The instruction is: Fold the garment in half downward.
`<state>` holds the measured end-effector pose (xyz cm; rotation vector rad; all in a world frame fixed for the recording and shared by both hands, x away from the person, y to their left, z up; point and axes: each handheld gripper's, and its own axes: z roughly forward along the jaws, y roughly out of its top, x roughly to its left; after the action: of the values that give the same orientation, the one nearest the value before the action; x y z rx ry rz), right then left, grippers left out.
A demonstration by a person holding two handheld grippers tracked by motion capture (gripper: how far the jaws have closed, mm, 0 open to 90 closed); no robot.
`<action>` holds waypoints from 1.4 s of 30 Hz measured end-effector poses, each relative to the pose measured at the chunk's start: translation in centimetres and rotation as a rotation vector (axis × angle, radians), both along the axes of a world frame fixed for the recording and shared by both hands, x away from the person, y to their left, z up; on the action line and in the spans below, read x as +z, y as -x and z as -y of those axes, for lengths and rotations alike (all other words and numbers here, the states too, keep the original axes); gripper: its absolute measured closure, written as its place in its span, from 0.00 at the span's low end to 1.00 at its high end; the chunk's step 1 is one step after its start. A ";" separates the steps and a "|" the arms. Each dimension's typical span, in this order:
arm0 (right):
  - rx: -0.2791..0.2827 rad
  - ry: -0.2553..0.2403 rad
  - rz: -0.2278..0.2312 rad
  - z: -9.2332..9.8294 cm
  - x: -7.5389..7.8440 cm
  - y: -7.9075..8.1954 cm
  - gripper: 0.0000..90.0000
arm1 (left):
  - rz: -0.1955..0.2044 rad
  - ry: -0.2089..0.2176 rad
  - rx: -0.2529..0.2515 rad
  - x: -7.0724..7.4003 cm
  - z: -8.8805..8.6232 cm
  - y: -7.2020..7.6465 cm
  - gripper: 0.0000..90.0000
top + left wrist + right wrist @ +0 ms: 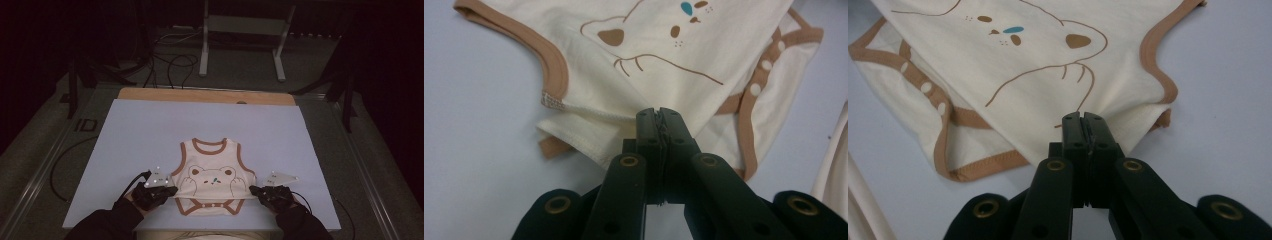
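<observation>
A cream sleeveless baby bodysuit (212,175) with brown trim and a bear print lies face up near the front of the pale blue mat (150,130). My left gripper (172,190) is shut on the garment's left side edge, and in the left gripper view its jaws pinch the cream fabric (644,75) at the side seam, gripper (659,111). My right gripper (252,189) is shut on the right side edge; the right gripper view has its jaws clamped on the fabric (1048,75) below the bear's paw, gripper (1083,116). Snap buttons (212,204) line the crotch band.
The mat covers a wooden table (205,95). Beyond it on the dark floor stand a grey metal frame (245,30) and black cables (170,65). A cable (62,165) loops off the mat's left side. Dark sleeves enter from the bottom edge.
</observation>
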<state>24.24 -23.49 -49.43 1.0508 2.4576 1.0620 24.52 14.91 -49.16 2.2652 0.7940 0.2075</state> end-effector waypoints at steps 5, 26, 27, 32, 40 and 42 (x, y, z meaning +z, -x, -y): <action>0.010 0.000 -0.014 0.0 -0.4 0.4 1.00 | -0.012 -0.001 0.006 -0.6 -0.2 0.3 0.99; 0.014 0.009 -0.054 0.5 -1.9 0.8 1.00 | -0.031 -0.015 0.004 -2.1 -0.2 0.4 0.99; 0.013 0.007 -0.054 0.6 -1.9 0.9 1.00 | -0.034 -0.014 0.002 -2.1 -0.2 0.4 0.99; 0.018 0.007 -0.056 0.5 -2.0 0.9 1.00 | -0.032 -0.012 -0.001 -2.2 -0.3 0.4 0.99; 0.017 -0.001 -0.061 0.6 -2.0 0.9 0.97 | -0.007 -0.022 -0.004 -2.2 -0.1 0.6 0.90; 0.022 -0.004 -0.059 0.6 -2.0 0.9 0.94 | 0.005 -0.038 0.003 -2.0 -0.1 0.7 0.81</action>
<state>23.31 -24.04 -51.40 1.0739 2.5198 1.0572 23.83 15.01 -51.15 2.2987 0.7966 0.2312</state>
